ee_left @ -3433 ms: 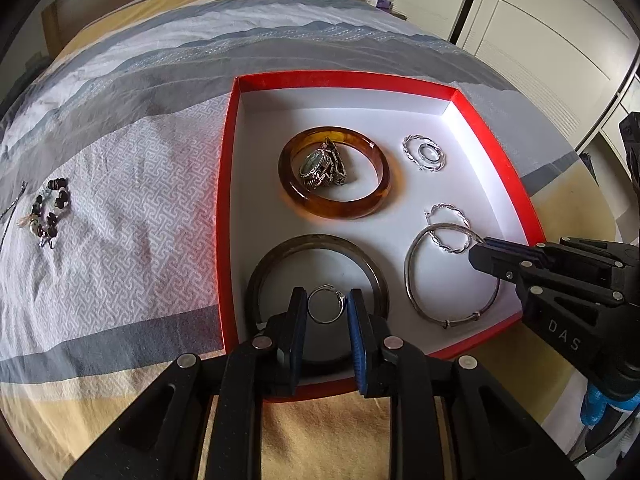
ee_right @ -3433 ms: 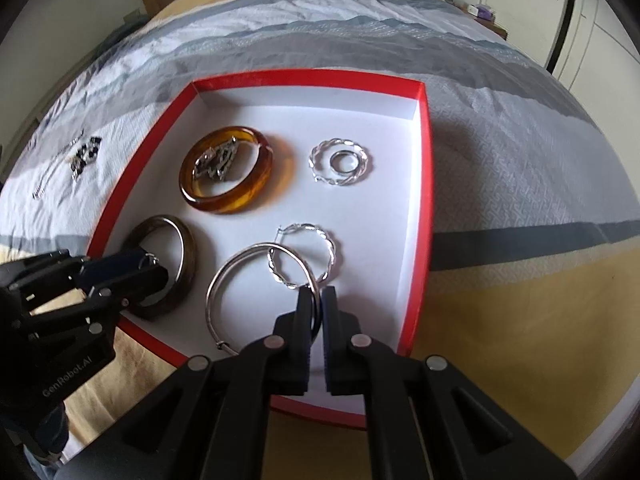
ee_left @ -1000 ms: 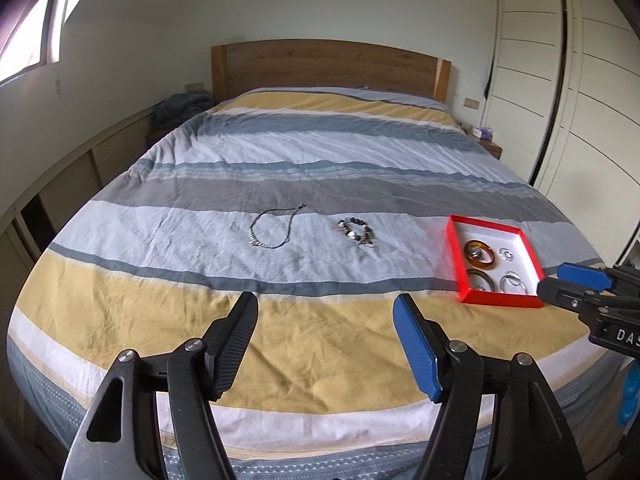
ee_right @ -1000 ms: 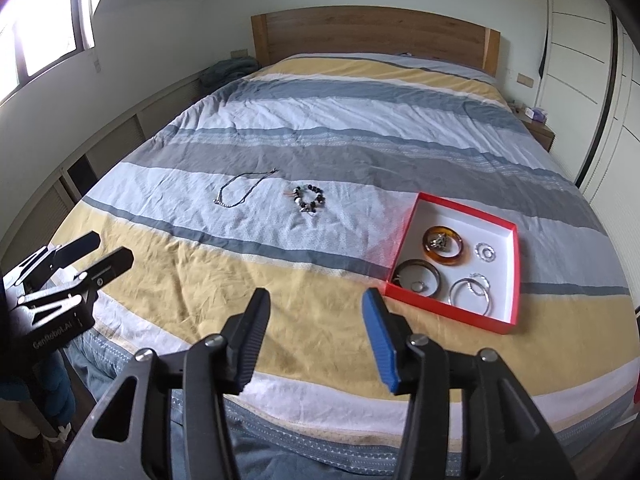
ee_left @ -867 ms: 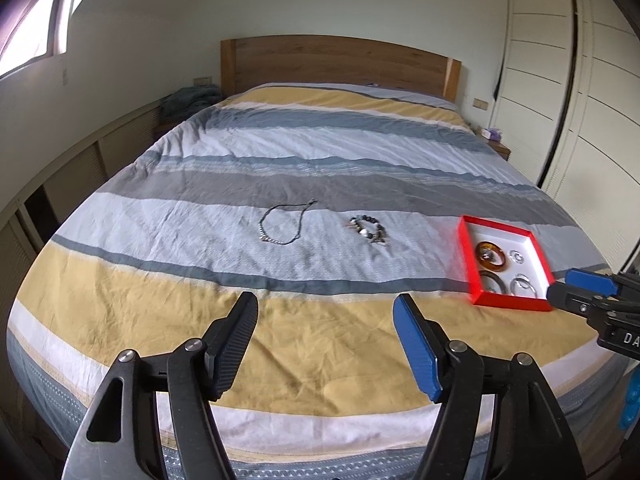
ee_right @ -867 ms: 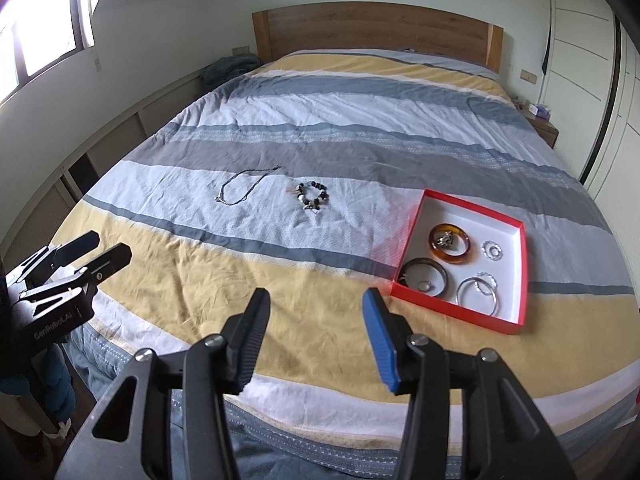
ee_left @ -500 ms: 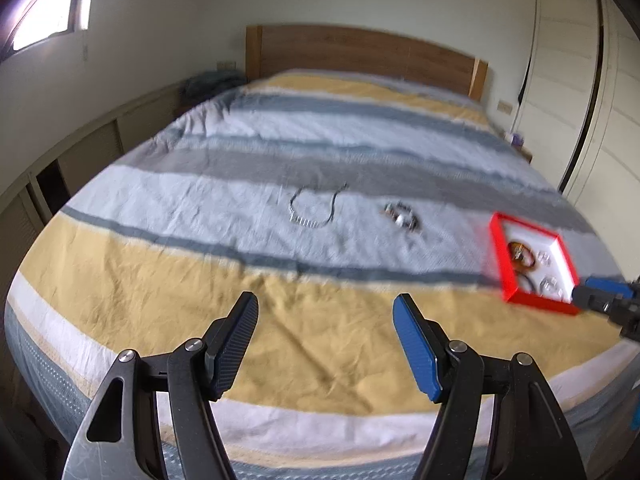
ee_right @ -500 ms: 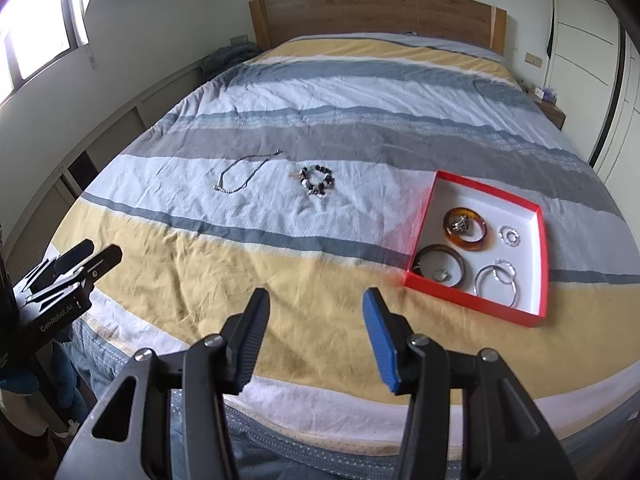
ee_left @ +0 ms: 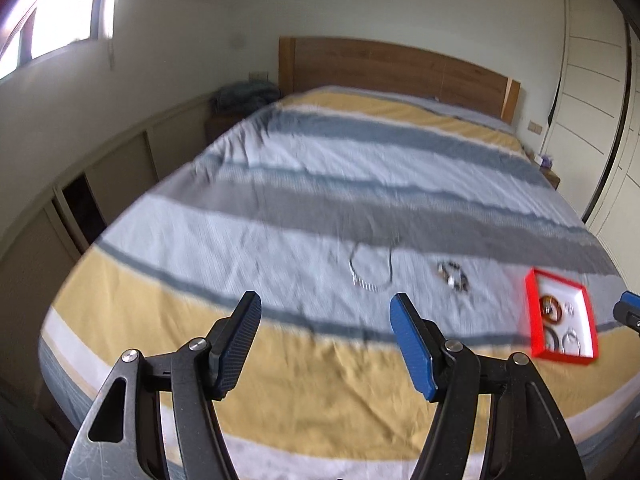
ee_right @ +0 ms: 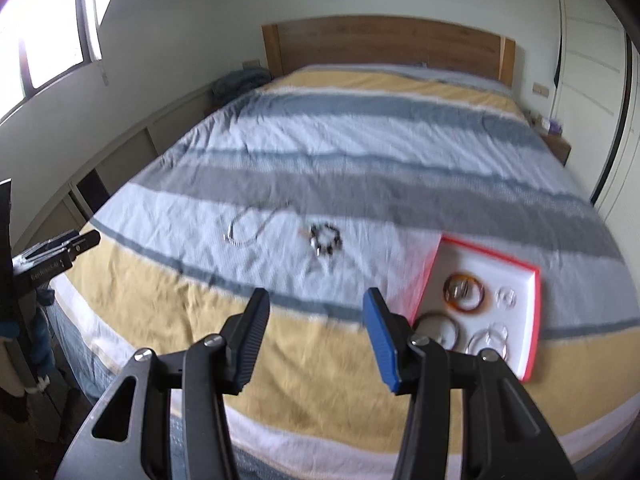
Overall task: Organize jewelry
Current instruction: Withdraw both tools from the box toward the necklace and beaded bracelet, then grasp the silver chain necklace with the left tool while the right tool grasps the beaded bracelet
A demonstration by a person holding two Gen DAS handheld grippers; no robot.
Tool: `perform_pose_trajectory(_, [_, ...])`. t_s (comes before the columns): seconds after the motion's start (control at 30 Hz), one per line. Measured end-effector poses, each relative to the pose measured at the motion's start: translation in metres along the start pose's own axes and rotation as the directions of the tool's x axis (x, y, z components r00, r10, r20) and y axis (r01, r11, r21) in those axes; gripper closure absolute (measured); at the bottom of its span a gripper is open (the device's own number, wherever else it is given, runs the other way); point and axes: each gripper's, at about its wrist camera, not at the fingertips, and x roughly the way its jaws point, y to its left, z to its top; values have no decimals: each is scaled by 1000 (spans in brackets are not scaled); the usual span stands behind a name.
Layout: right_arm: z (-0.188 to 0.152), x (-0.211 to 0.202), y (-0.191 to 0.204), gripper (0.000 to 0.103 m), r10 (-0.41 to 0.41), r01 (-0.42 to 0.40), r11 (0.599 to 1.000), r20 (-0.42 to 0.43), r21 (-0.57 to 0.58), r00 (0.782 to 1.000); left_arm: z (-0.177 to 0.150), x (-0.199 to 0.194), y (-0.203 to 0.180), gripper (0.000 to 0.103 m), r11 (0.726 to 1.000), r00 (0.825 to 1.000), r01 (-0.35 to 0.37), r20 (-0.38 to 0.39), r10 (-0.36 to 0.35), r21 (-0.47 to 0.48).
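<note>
A red box with a white floor (ee_right: 534, 304) (ee_left: 532, 320) lies on the bed at the right. It holds an amber bangle (ee_right: 465, 289), a dark bangle (ee_right: 436, 330) and silver rings and hoops (ee_right: 490, 340). A silver chain necklace (ee_right: 250, 228) (ee_left: 370, 268) and a dark beaded bracelet (ee_right: 326, 238) (ee_left: 452, 274) lie loose on the bedspread, left of the box. My left gripper (ee_left: 326, 340) is open and empty, held back from the bed's foot. My right gripper (ee_right: 316, 334) is open and empty, also back from the bed.
The striped grey, white and yellow bedspread (ee_right: 360, 152) covers a wide bed with a wooden headboard (ee_right: 384, 46). White wardrobe doors (ee_left: 592, 112) stand at the right. Low cabinets (ee_left: 80, 200) run along the left wall under a window.
Both views have swung left and are blurred with motion. The box now sits further right in the left wrist view. Both grippers stay open.
</note>
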Motion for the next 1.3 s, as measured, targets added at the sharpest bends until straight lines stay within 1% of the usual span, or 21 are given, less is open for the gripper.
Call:
perform_pose_trajectory(0.17, [45, -19, 5, 56, 1, 2, 999, 77, -34, 997, 49, -23, 1, 36, 1000, 997, -13, 75, 11, 27])
perform_pose_trajectory(0.23, [63, -24, 6, 56, 8, -5, 999, 99, -37, 995, 71, -30, 3, 33, 999, 995, -18, 102, 14, 32])
perform_pose_trajectory(0.3, [76, -25, 6, 56, 12, -7, 999, 114, -39, 993, 86, -33, 2, 29, 999, 992, -30, 124, 25, 43])
perform_pose_trajectory(0.4, [91, -16, 5, 53, 8, -2, 999, 123, -49, 992, 101, -25, 0, 26, 996, 991, -50, 131, 41, 68])
perform_pose_trajectory(0.47, [97, 0, 4, 52, 8, -2, 999, 109, -54, 994, 105, -6, -3, 26, 996, 993, -51, 106, 42, 78])
perform_pose_trajectory(0.5, [99, 7, 4, 52, 11, -5, 999, 100, -53, 995, 104, 1, -3, 26, 996, 994, -49, 97, 41, 80])
perform_pose_trajectory(0.6, [101, 42, 1, 52, 15, -13, 999, 59, -50, 998, 100, 39, -10, 26, 996, 998, -32, 50, 28, 86])
perform_pose_trajectory(0.63, [100, 58, 0, 52, 19, -18, 999, 40, -46, 999, 97, 59, -15, 26, 996, 1000, -16, 22, 14, 84])
perform_pose_trajectory(0.73, [96, 101, -4, 51, 32, -32, 999, -13, -35, 999, 85, 102, -26, 24, 996, 999, 24, -28, -21, 90])
perform_pose_trajectory(0.77, [93, 111, -5, 51, 34, -35, 999, -25, -35, 999, 80, 119, -32, 23, 995, 998, 41, -45, -36, 92])
perform_pose_trajectory(0.8, [90, 131, -7, 49, 39, -40, 999, -49, -34, 998, 75, 128, -36, 22, 994, 997, 51, -55, -46, 93])
perform_pose_trajectory(0.87, [85, 156, -8, 48, 46, -48, 998, -77, -28, 996, 63, 162, -49, 22, 992, 993, 86, -94, -77, 96])
perform_pose_trajectory(0.97, [74, 201, -13, 48, 61, -64, 998, -131, -18, 989, 44, 205, -68, 22, 987, 984, 108, -151, -89, 119])
perform_pose_trajectory(1.03, [64, 234, -18, 48, 73, -76, 997, -171, -8, 982, 30, 231, -80, 26, 983, 977, 119, -191, -91, 141])
perform_pose_trajectory(1.1, [55, 258, -21, 47, 80, -81, 997, -201, 1, 976, 19, 252, -87, 34, 979, 969, 133, -227, -97, 152])
perform_pose_trajectory(1.2, [41, 293, -26, 47, 94, -93, 996, -243, 13, 966, 3, 289, -95, 40, 976, 954, 144, -285, -92, 166])
perform_pose_trajectory(1.3, [32, 316, -29, 47, 105, -102, 995, -268, 22, 958, -11, 312, -99, 45, 973, 944, 142, -320, -77, 184])
